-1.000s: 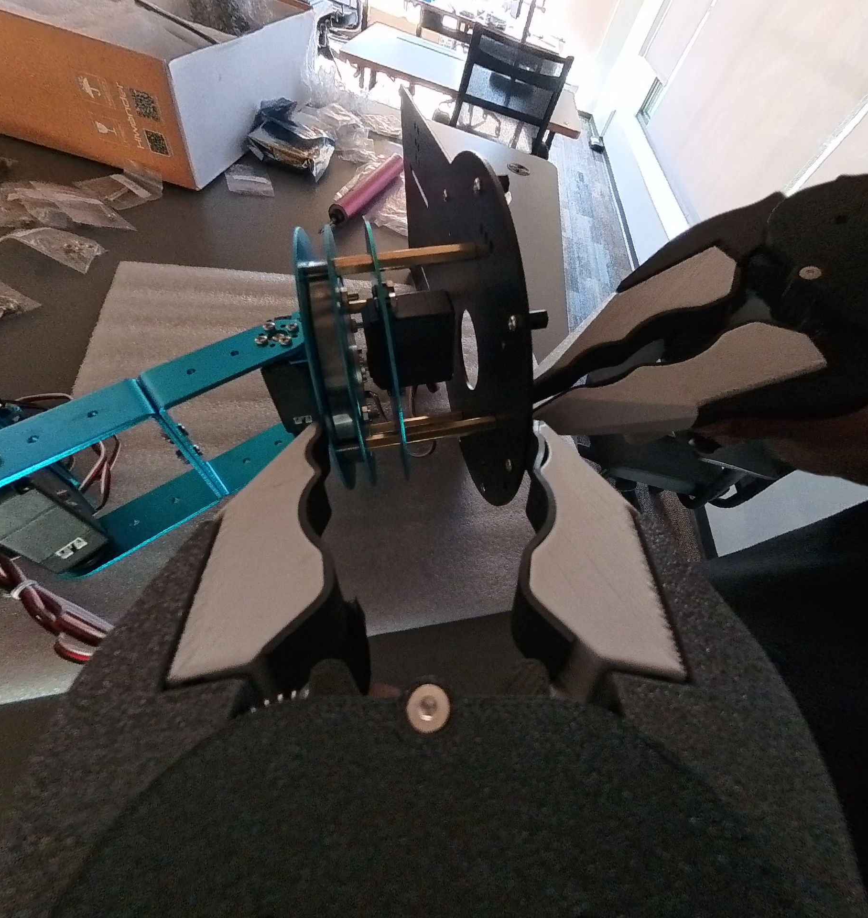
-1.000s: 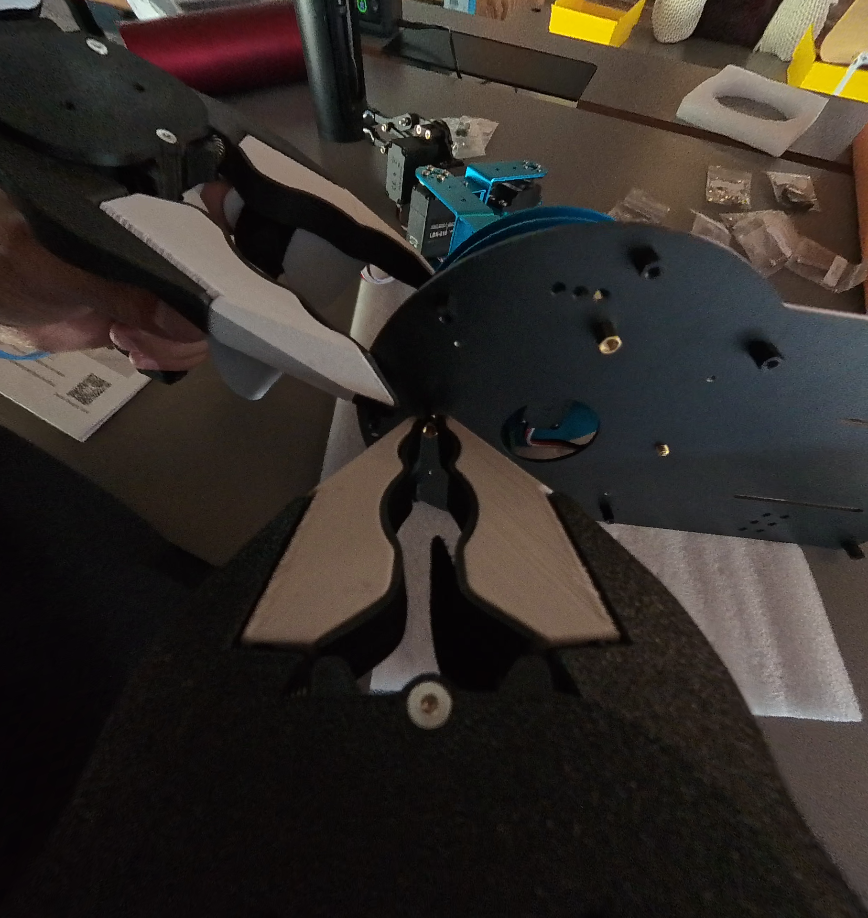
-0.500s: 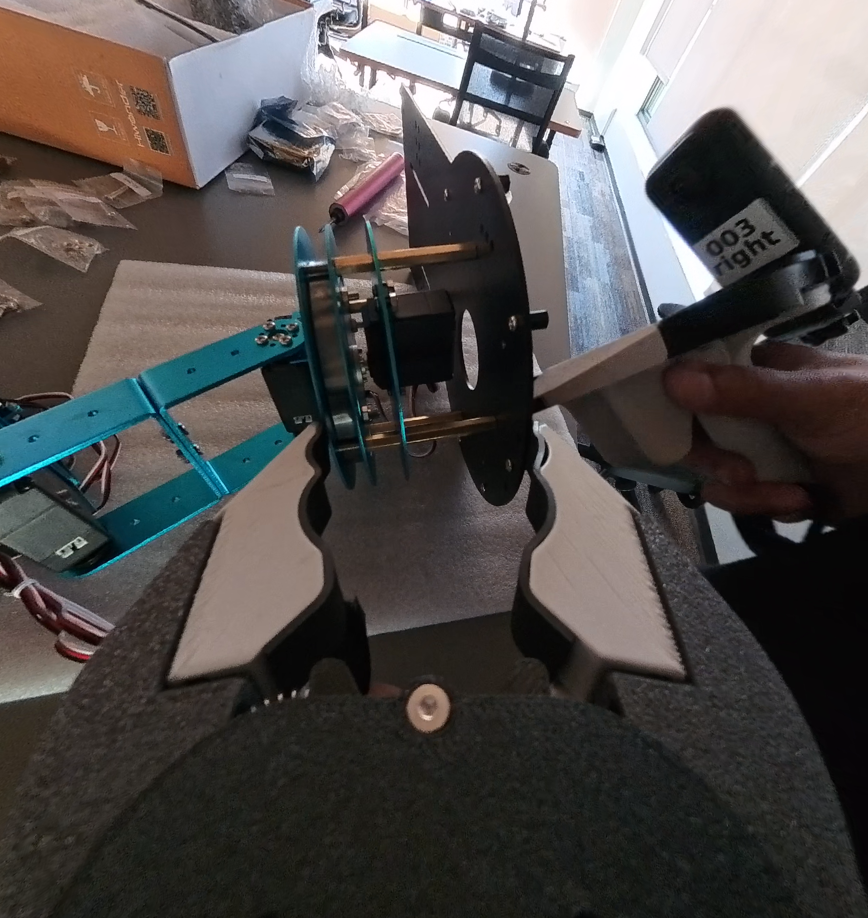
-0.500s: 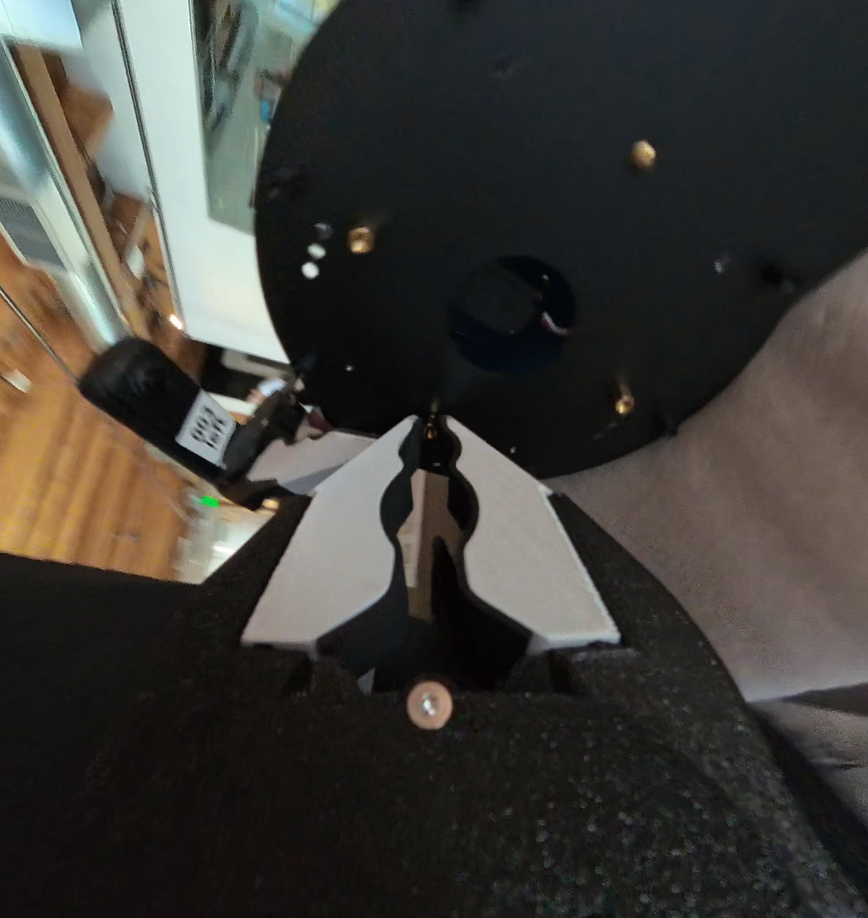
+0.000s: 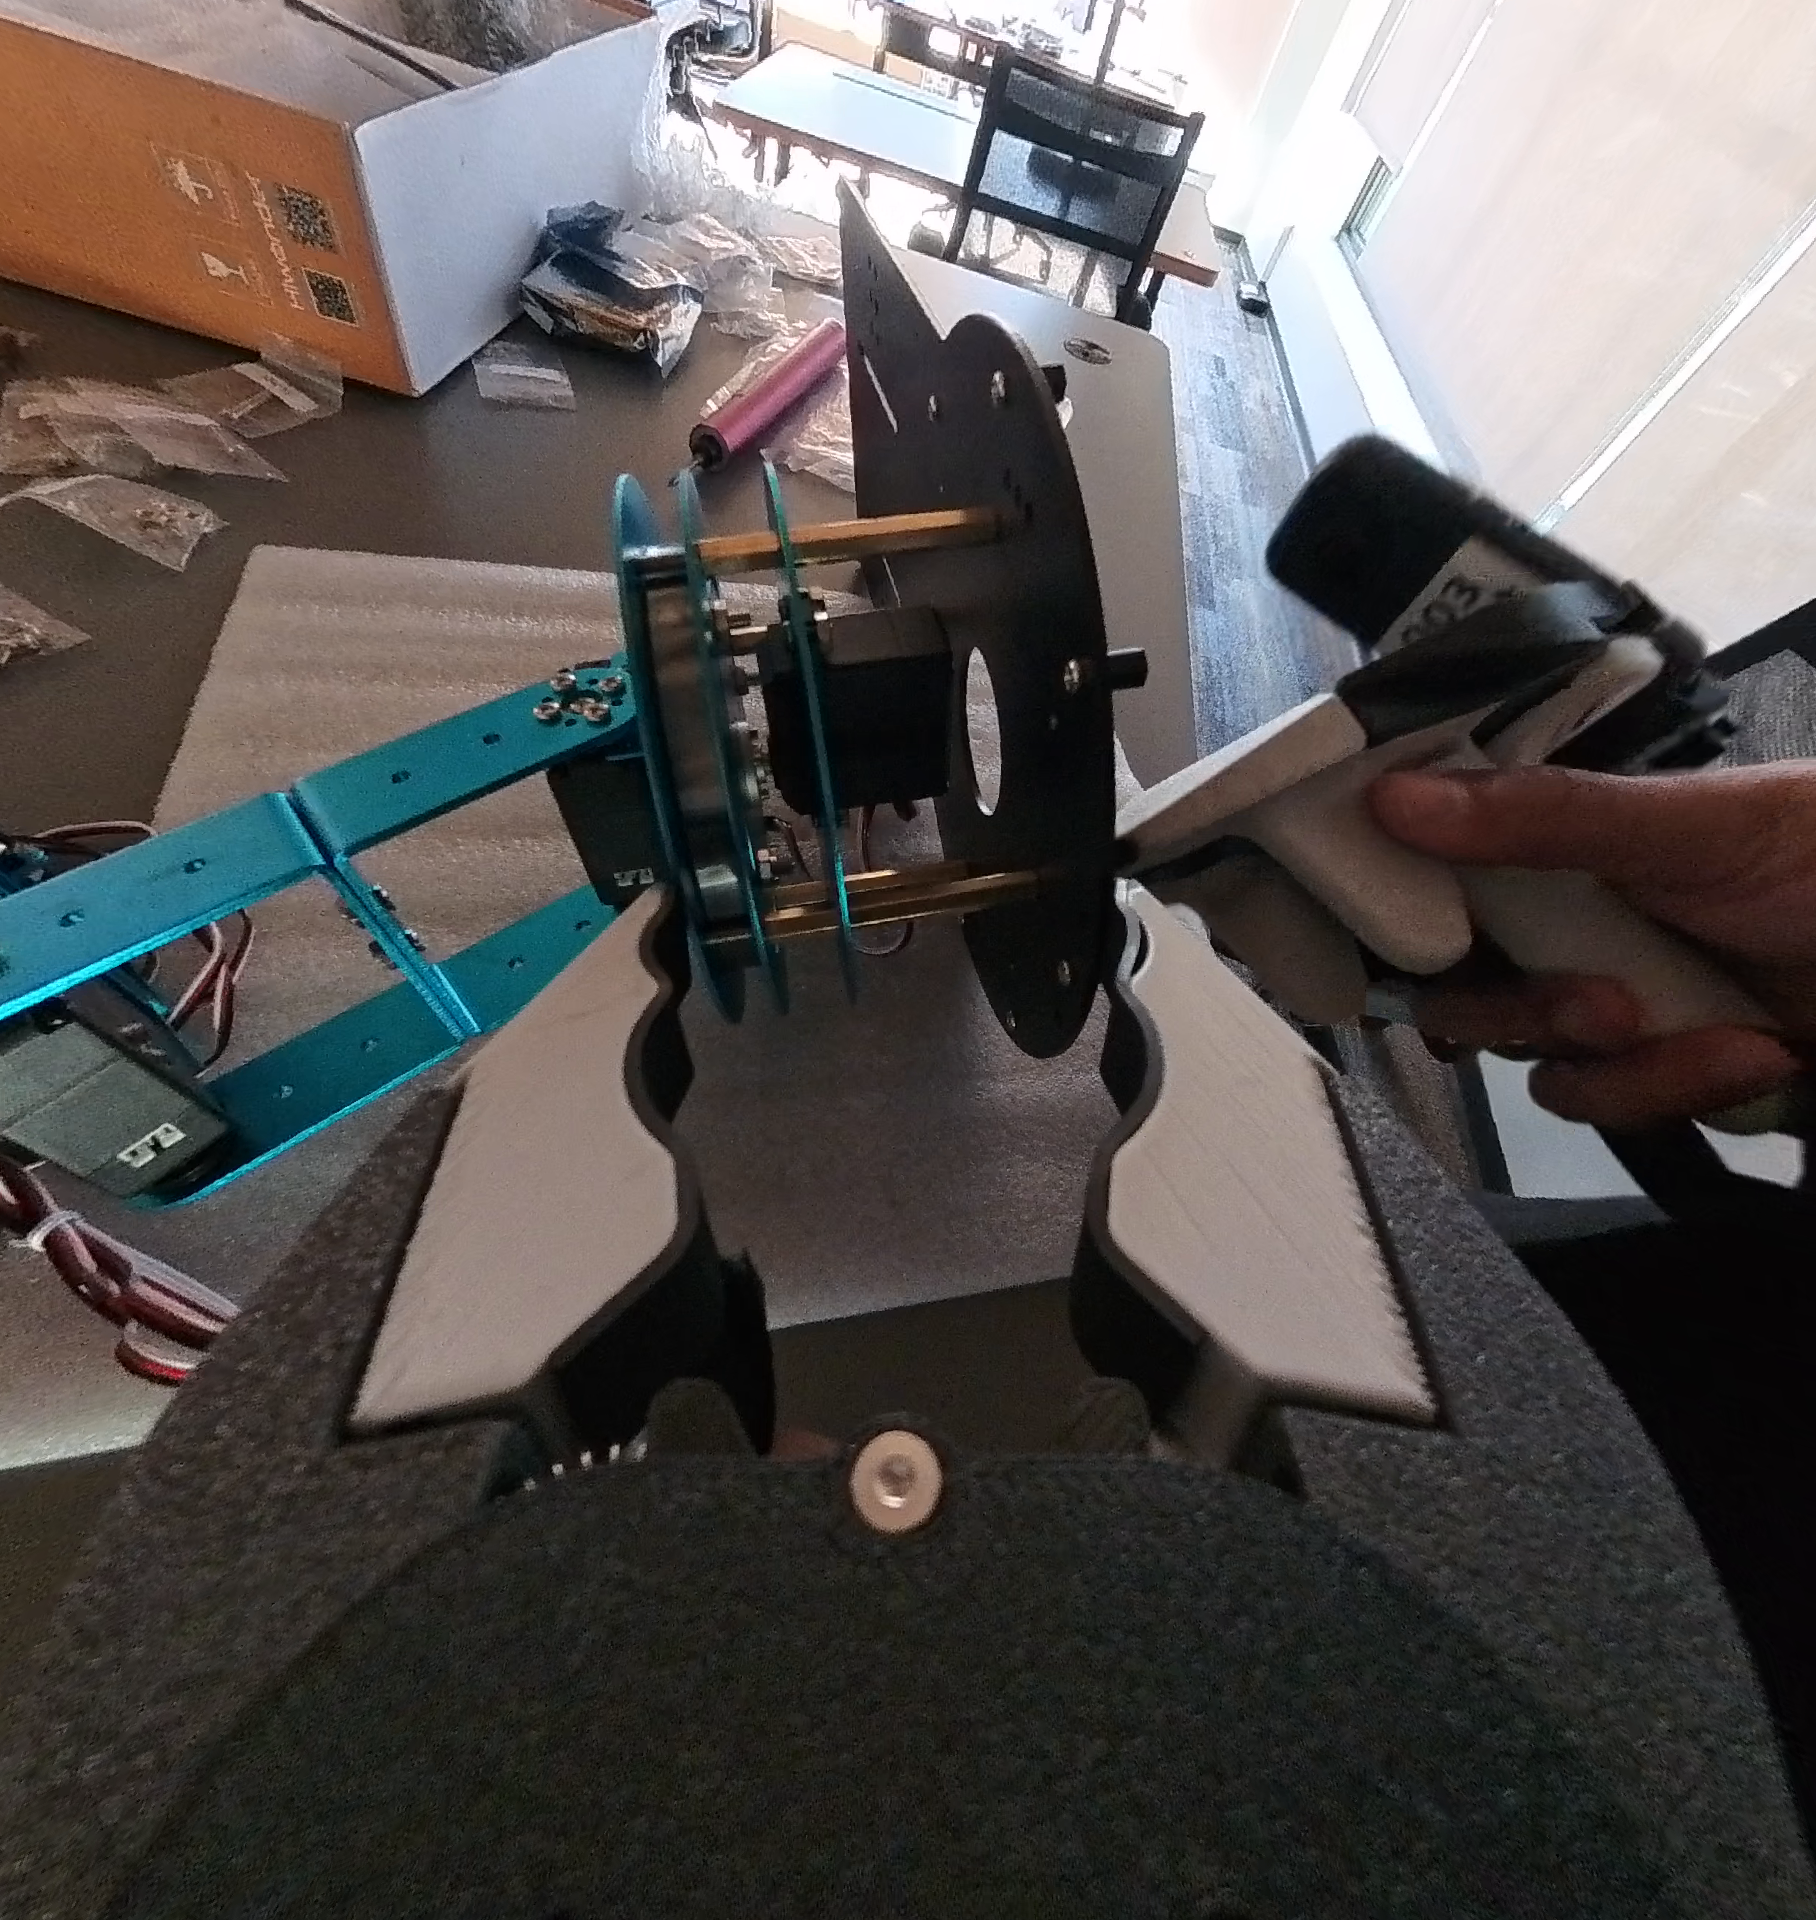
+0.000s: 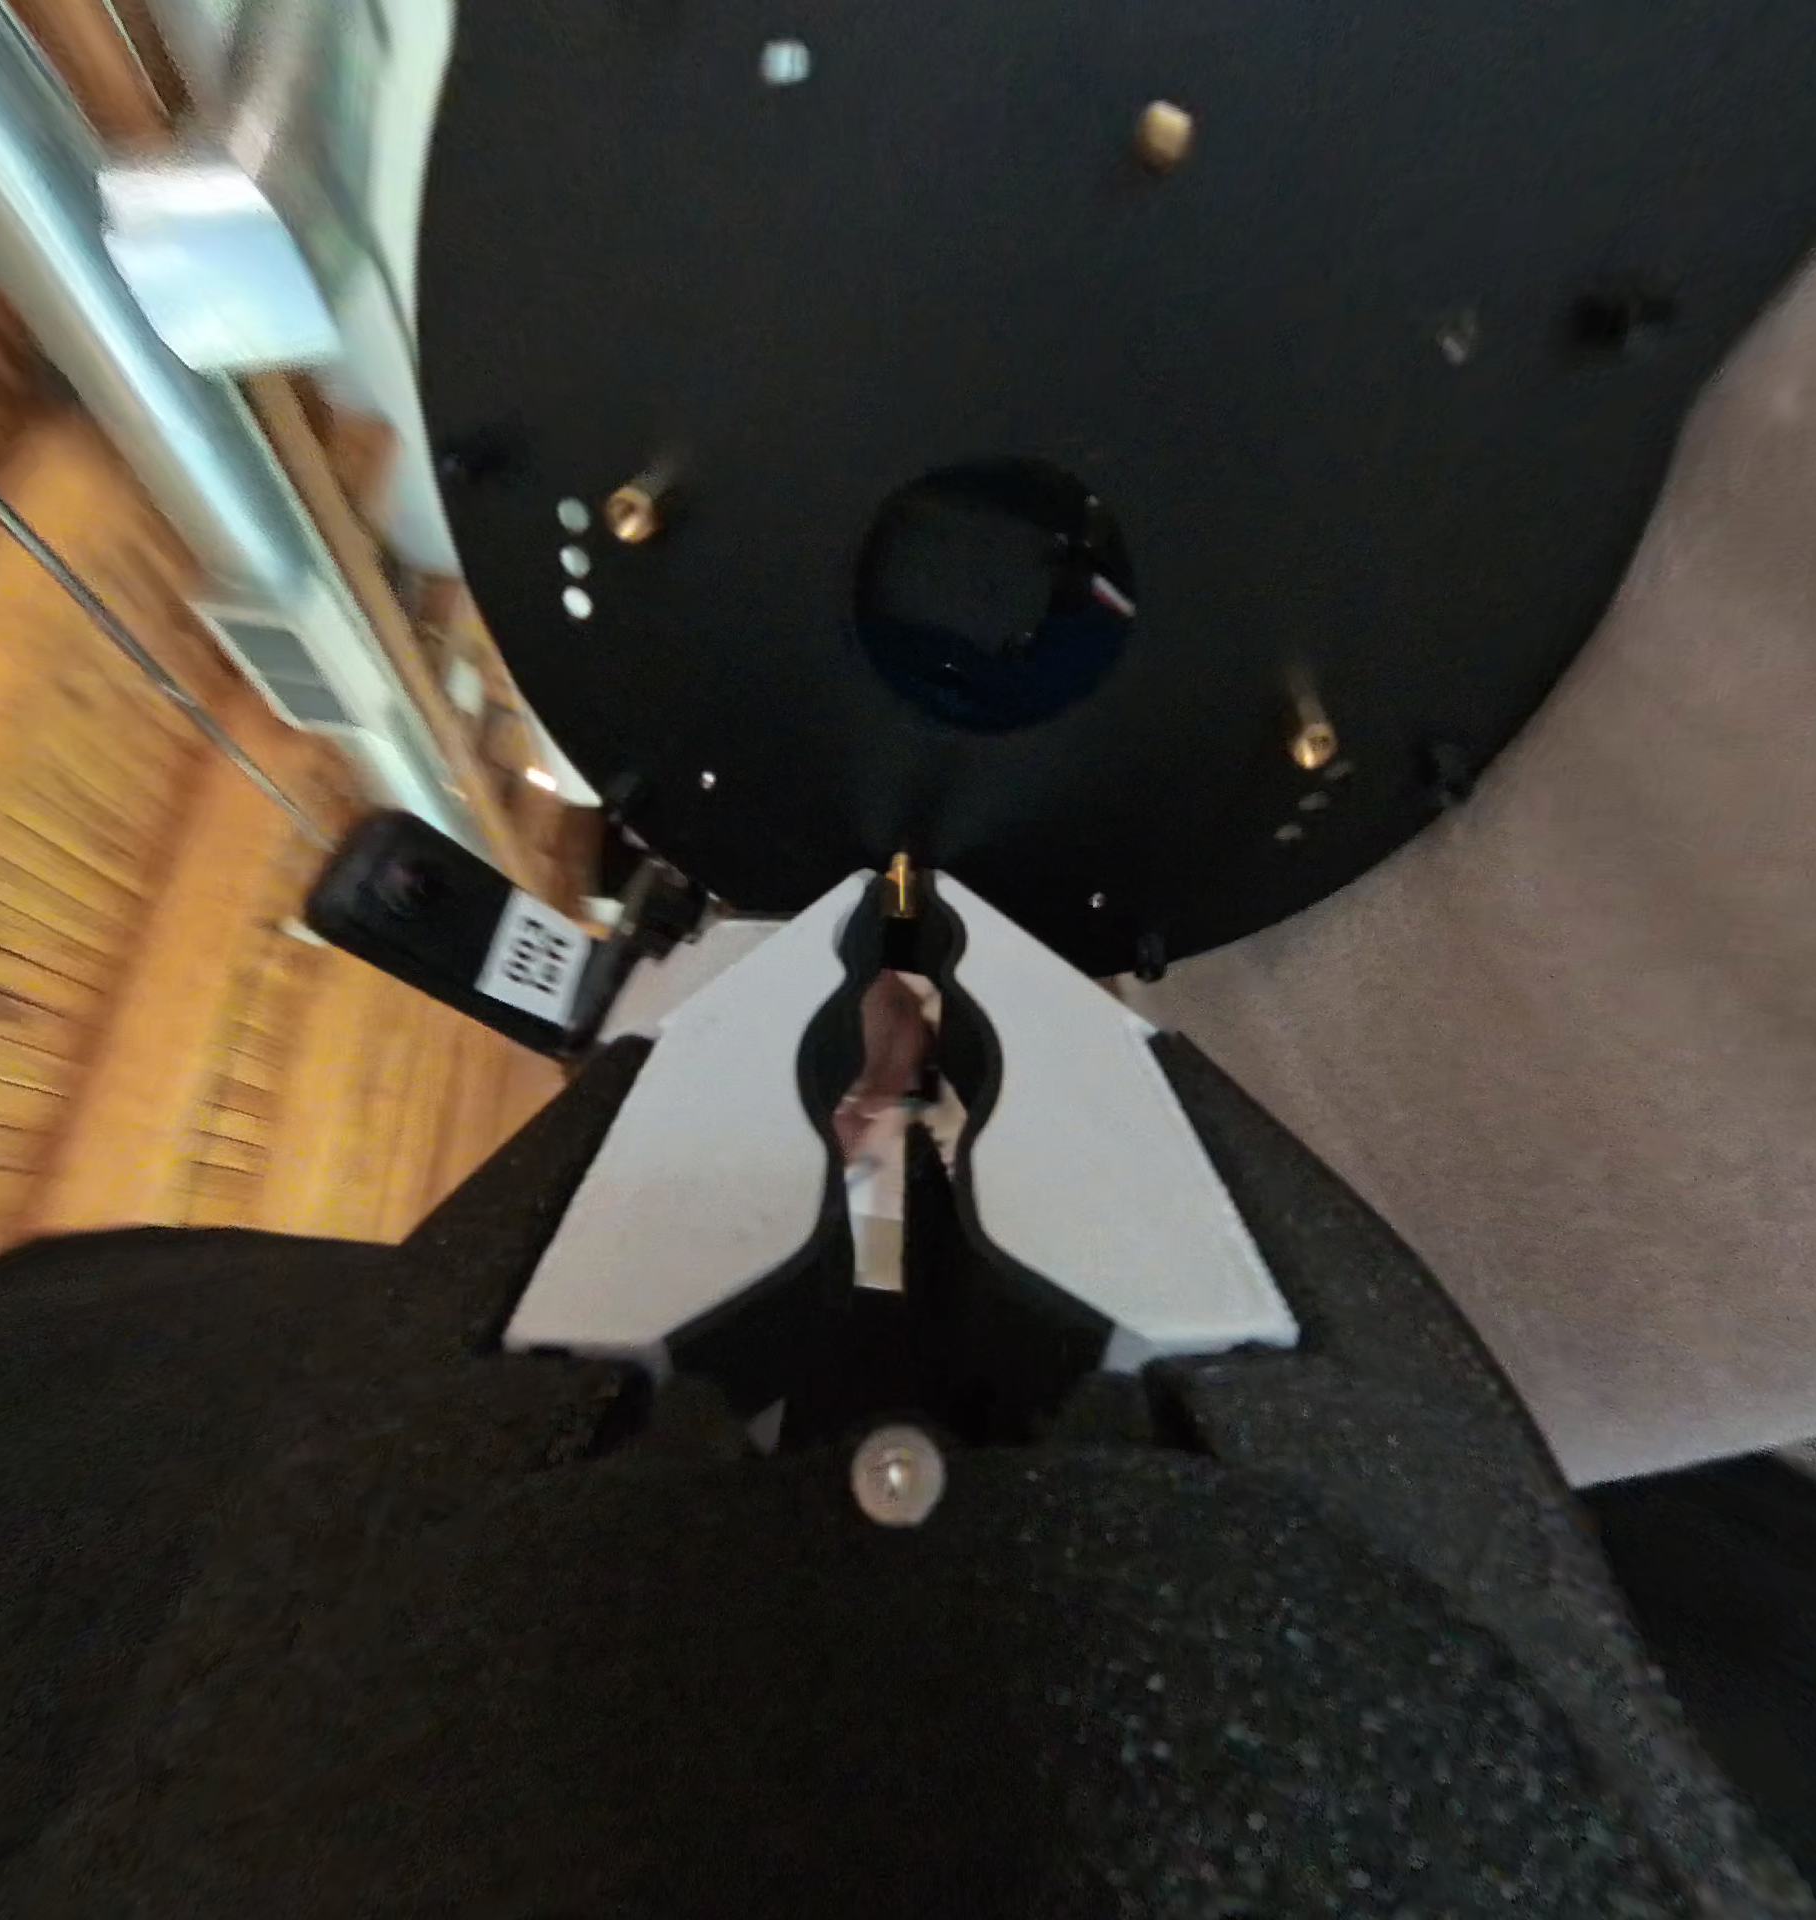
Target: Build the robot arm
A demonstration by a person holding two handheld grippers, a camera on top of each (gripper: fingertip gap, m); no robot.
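Brass standoff point(image 6: 899, 891) is pinched at the closed tips of the right gripper point(image 6: 899, 909), its end meeting the lower rim of the upright black base plate point(image 6: 987, 312). Left gripper point(image 5: 893, 925) stands spread, its fingertips point(image 5: 623, 956) bracketing the assembly from the teal discs point(image 5: 722, 748) to the black plate, touching neither side that I can confirm. Assembly lies on a grey foam sheet point(image 5: 384, 634) on the dark worktop point(image 5: 416, 488); cardboard box point(image 5: 156, 177) at far-left corner.
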